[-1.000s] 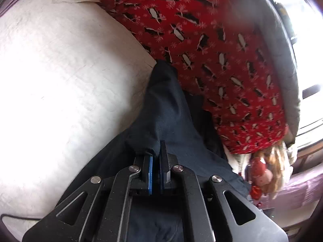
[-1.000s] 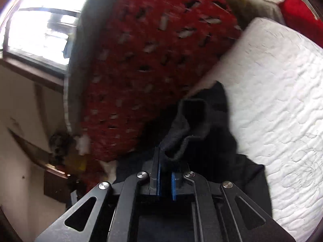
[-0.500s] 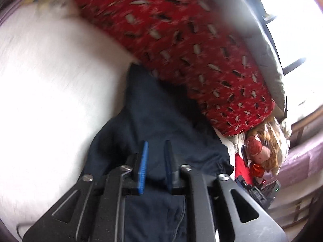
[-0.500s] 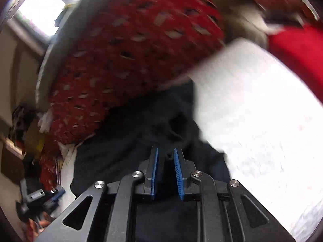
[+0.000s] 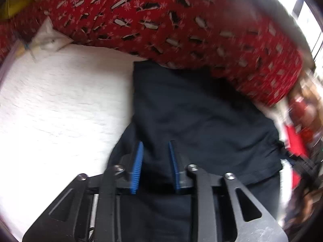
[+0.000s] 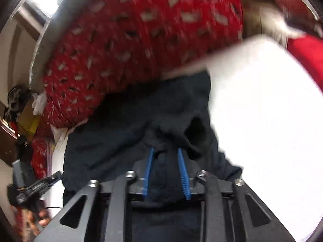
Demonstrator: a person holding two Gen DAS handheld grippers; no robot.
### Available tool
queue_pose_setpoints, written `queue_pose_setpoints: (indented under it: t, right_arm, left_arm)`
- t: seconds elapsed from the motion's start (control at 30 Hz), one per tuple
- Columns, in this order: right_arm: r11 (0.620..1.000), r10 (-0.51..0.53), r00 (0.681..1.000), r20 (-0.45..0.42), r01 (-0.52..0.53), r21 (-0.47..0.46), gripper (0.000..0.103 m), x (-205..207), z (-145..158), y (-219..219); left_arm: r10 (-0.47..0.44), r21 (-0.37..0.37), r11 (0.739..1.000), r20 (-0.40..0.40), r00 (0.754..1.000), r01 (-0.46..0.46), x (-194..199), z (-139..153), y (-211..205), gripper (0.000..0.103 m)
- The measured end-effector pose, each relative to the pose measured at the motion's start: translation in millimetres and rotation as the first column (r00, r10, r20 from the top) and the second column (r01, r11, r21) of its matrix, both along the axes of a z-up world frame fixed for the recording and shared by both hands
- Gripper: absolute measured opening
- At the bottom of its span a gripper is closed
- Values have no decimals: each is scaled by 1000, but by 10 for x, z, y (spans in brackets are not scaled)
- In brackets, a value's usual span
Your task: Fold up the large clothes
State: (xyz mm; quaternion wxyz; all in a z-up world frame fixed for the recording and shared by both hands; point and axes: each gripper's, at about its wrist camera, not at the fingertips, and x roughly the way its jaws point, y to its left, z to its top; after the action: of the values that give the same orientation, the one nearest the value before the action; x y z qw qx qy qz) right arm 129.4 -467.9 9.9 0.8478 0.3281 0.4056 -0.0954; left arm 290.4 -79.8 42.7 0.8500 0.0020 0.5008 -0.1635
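- Dark navy garment [image 5: 193, 117] lies on the white quilted mattress [image 5: 60, 104], far edge tucked under/against the red blanket [image 5: 181, 26] w/ black-and-white penguin print.
- Fabric is plain, matte, no print visible; mostly flat in left view w/ soft creases, a straight vertical edge on its left side against the white.
- Right view: same garment [image 6: 125, 133] is more rumpled, a bunched ridge w/ a dark hollow fold just ahead of the fingertips.
- A lower layer of the garment shows under the top layer near the grippers, so it looks doubled over; exact fold count can't tell.
- Left gripper [image 5: 155, 151]: jaws opening, blue pads apart, cloth seen between and below them but pads not pressing on it – released.
- Right gripper [image 6: 165, 157]: jaws opening too, pads apart; the bunched cloth sits between them, no squeeze visible – released.
- Both grippers tilt down over the near part of the garment.
- Containers: no clear one. Clutter at mattress edge (red and brown items, a yellowish box [image 6: 30, 119]) is too blurred to ID contents.
- White packet [image 5: 48, 38] lies on the mattress by the blanket, well apart from the garment.
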Motion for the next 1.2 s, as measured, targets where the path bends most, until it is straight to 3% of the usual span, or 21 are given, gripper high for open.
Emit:
queue_pose_setpoints:
  t: [0.03, 0.07, 0.1, 0.13, 0.2, 0.27, 0.37, 0.4, 0.47, 0.53, 0.57, 0.63, 0.7, 0.8, 0.97, 1.07, 1.2]
  right_arm:
    - [1000, 4, 1000, -24, -4, -21, 51, 23, -33, 7]
    - [1000, 13, 996, -84, -15, -17, 51, 69, -148, 5]
    - [1000, 30, 990, -140, -29, 8, 49, 118, -282, 5]
    - [1000, 25, 989, -143, -25, 1, 47, 119, -307, 0]
    - [1000, 15, 992, -127, -18, -22, 48, 122, -139, 28]
    - [999, 14, 998, -57, -16, -35, 50, 99, 62, 39]
    - [999, -8, 1000, 6, 9, -34, 51, 39, 188, -6]
    - [1000, -2, 1000, 7, 3, -25, 49, 4, 163, -10]
    - [1000, 0, 997, -83, -2, -28, 49, 35, -26, 15]
    - [999, 42, 986, -164, -40, 15, 50, 77, -301, 4]
    - [999, 27, 991, -127, -29, -15, 50, 37, -274, 14]
    - [1000, 22, 987, -160, -24, -11, 49, 19, -217, 34]
    - [999, 36, 982, -187, -34, 19, 50, -52, -113, 76]
    - [990, 115, 960, -254, -91, 106, 68, -246, -111, 172]
    - [963, 245, 890, -385, -176, 205, 66, -877, -347, 572]
    - [960, 238, 899, -368, -161, 227, 66, -1269, -301, 624]
    - [978, 157, 919, -361, -93, 187, 66, -1785, -154, 436]
  left_arm:
    - [-8, 76, 997, -57, 998, 12, 36, -185, -42, 37]
    - [1, 118, 993, -121, 993, 13, 78, -353, -73, 38]
    - [16, 84, 996, -156, 988, -3, 96, -431, -6, 39]
    - [29, 27, 999, -143, 989, -25, 91, -362, 91, 39]
    - [56, -78, 994, -167, 984, -70, 122, -230, 295, 38]
    - [108, -176, 975, -167, 980, -138, 162, -94, 537, 38]
    - [142, -223, 959, -158, 977, -175, 244, 4, 689, 38]
    - [152, -222, 957, -160, 975, -185, 257, -8, 688, 38]
    - [133, -165, 972, -187, 973, -165, 305, -152, 532, 38]
    - [120, -22, 991, -235, 964, -129, 268, -363, 292, 38]
    - [99, 43, 995, -239, 966, -92, 234, -446, 196, 38]
    - [66, 134, 990, -184, 981, -42, 102, -399, 72, 38]
    - [18, 133, 991, -214, 977, 11, -12, -368, 31, 40]
    - [-5, 148, 988, -271, 963, 46, -231, -368, 66, 40]
    - [-44, 109, 990, -366, 930, 90, -718, -399, 321, 40]
    - [-71, 29, 995, -401, 913, 90, -965, -338, 544, 40]
    - [-39, 33, 998, -383, 923, 56, -1180, -328, 943, 41]
